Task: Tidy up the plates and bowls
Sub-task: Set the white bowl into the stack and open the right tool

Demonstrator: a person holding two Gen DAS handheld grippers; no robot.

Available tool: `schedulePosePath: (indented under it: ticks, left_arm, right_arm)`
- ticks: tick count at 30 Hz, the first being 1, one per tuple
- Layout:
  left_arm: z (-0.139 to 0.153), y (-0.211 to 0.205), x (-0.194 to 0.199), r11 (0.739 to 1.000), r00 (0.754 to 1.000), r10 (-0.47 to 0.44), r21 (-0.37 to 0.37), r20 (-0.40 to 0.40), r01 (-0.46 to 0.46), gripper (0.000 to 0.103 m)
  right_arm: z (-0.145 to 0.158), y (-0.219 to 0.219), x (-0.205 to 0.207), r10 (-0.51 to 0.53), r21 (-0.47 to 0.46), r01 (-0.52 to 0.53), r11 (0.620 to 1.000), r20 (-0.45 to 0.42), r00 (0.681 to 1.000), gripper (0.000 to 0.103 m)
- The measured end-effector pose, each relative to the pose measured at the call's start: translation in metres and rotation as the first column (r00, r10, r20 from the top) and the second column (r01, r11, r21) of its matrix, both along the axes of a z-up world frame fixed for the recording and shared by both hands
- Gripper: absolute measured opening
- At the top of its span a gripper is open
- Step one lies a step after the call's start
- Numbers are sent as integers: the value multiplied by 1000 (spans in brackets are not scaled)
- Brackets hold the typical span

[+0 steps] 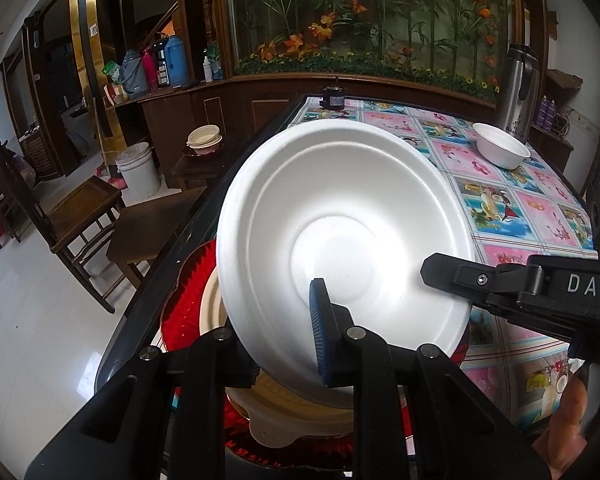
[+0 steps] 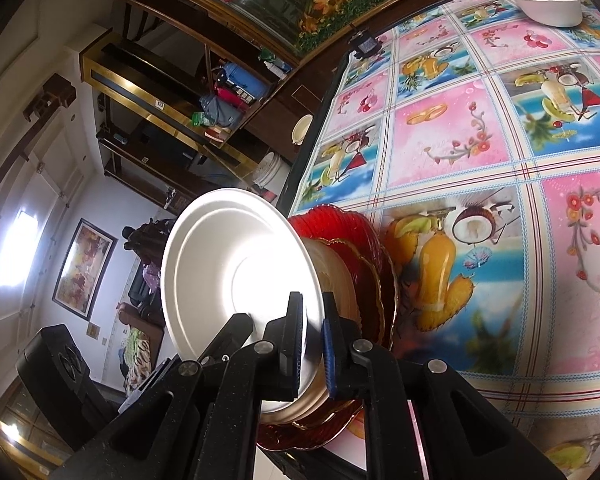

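Over the red plate at six o'clock on the table: both grippers, left and right, clamping narrowly on the tilted white bowl's rim; second bowl sitting at two o'clock.

The large white bowl looks like matt moulded foam or pulp, smooth with faint pressed rings, as does the smaller white bowl further off. Under it sits a cream bowl on a glossy red plate (ribbed, translucent like glass or plastic). The worktop wears a shiny printed oilcloth. The left gripper is matt black plastic with ribbed blue pads. The flask is brushed metal.
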State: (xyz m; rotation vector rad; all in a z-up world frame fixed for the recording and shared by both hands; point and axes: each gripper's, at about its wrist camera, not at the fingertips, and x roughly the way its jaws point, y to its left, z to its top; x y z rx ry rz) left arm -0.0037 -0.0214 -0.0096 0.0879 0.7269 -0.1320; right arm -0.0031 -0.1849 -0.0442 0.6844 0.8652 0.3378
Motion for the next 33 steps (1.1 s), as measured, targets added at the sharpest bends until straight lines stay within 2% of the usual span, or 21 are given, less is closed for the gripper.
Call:
schedulePosePath:
  ticks: [14,23,25,27,30,33]
  left_arm:
    - [-9,6,-3,1000,999,3,-6,-41,-3,20]
    - [-13,9,-7,1000,999,-2,-1,-42,2,24]
    - [-14,7,-10,1000,999,-27,6,-39,27,37]
    - [-15,3,-14,998,998,-56,10,-30,56,63]
    - [-10,1,-25,998,998,-61,26,6,61,75]
    - [-5,9,-29,998,998,-55,9,23,55,78]
  right_arm:
    - [-6,9,3,31,-18,-31,999,-19,999,10]
    - [-4,19,1,47,-77,-47,996,1,999,11]
    - [-3,20,-1,49,-91,-48,995,7,999,11]
    - [-1,23,-3,53,-113,-50,992,23,998,11]
    - [5,26,-7,54,-159,-45,986,53,997,13]
    - [12,26,-12,52,-194,-36,980,79,996,23]
